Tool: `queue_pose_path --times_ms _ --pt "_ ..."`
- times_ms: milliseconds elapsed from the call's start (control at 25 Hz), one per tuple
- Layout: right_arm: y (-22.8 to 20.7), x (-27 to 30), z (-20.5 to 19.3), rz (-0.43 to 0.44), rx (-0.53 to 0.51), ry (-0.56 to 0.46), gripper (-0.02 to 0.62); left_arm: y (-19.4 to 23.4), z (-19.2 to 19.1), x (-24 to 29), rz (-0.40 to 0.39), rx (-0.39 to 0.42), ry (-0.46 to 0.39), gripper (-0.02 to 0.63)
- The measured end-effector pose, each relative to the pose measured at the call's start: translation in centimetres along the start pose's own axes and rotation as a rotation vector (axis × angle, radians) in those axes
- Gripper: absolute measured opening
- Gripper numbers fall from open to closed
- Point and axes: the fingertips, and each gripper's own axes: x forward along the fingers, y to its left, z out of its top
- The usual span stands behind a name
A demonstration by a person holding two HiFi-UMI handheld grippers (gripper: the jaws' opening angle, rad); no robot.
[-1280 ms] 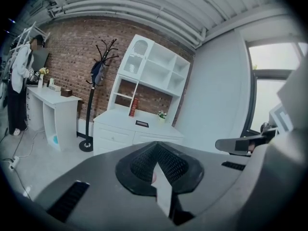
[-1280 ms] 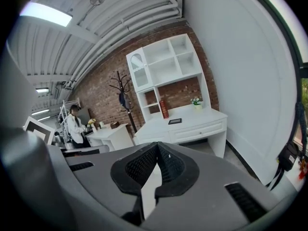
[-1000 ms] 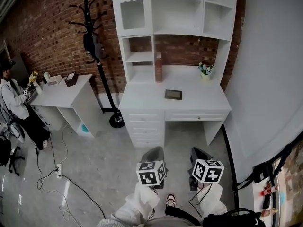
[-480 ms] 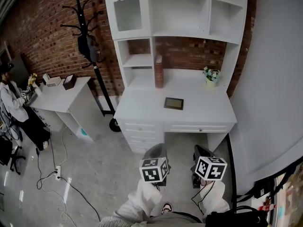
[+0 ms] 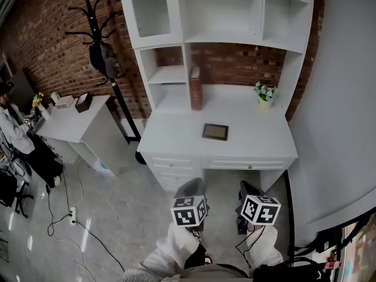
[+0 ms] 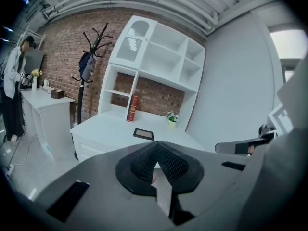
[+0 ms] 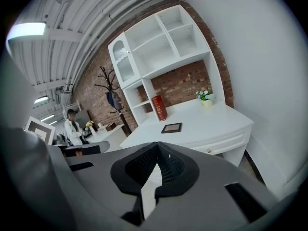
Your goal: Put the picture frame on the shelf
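far left a person (image 5: 13, 125) stands by a small side desk (image 5: 73, 119), then there's a coat rack (image 5: 101, 54) against the brick wall. the left gripper (image 6: 155, 149) is held low in front of the white desk (image 5: 176, 137), jaws closed tip to tip with nothing in them. the picture frame (image 5: 215, 131) lies flat mid-desk, well ahead of both grippers and touching neither, under the shelf (image 5: 220, 16) unit. a red book (image 5: 195, 89) stands upright behind it. the right gripper (image 7: 156, 149) is pinched together and empty too. a flower pot (image 5: 265, 94) sits back right.
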Motion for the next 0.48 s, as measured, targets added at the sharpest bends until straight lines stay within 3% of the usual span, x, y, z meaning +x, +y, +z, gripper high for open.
queue_pose_path --times_ms 240,480 --pt "-1.3 3.4 1.3 -0.022 0.014 -0.004 0.023 1.5 1.7 3.9 -0.011 0.004 -0.003 0.008" --pt "-1.6 9.1 5.1 -0.048 -0.054 -0.005 0.023 3.1 5.6 9.8 -0.040 0.009 -0.033 0.008"
